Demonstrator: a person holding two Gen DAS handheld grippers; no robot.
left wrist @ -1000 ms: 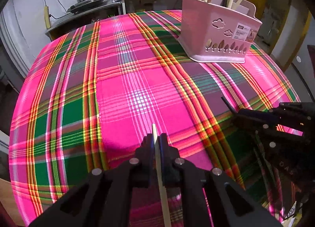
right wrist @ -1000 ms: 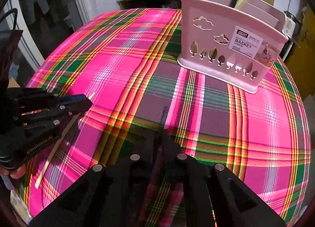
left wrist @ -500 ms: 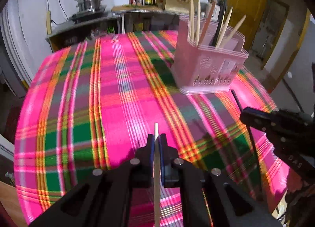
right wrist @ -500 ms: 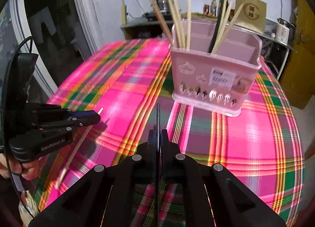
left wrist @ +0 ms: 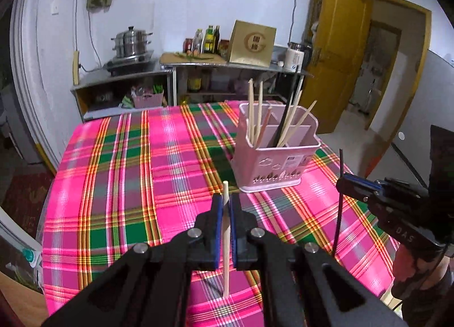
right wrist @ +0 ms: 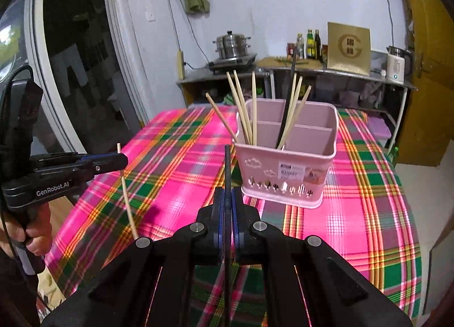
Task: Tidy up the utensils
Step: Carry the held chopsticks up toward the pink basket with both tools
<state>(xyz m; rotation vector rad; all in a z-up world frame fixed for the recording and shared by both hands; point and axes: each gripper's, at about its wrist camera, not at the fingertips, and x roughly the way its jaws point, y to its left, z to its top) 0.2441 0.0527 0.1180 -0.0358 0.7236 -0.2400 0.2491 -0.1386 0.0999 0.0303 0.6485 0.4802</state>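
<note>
Room: a kitchen with white walls is seen behind a table (left wrist: pixel 113 185) covered in a pink, green and yellow plaid cloth.
Pale chopstick (left wrist: pixel 226 239): held upright above the table's near edge, clamped between the blue pads of the left gripper (left wrist: pixel 224 207); the same stick is seen in the right wrist view (right wrist: pixel 128 202), slightly tilted.
Black chopstick (right wrist: pixel 227 173): held upright, pinched between the closed fingers of the right gripper (right wrist: pixel 227 199), over the near right part of the table; it is also seen from the left wrist (left wrist: pixel 339 202).
Pink utensil basket (right wrist: pixel 286 168): stood on the cloth toward the far right corner, divided into compartments, with several pale chopsticks and one black one leaned inside.
Background: a steel steamer pot (left wrist: pixel 132 43) is set on a counter, with bottles (left wrist: pixel 208 39) and a tan box (left wrist: pixel 252 43) beside it; a yellow door (left wrist: pixel 340 57) is at the right.
</note>
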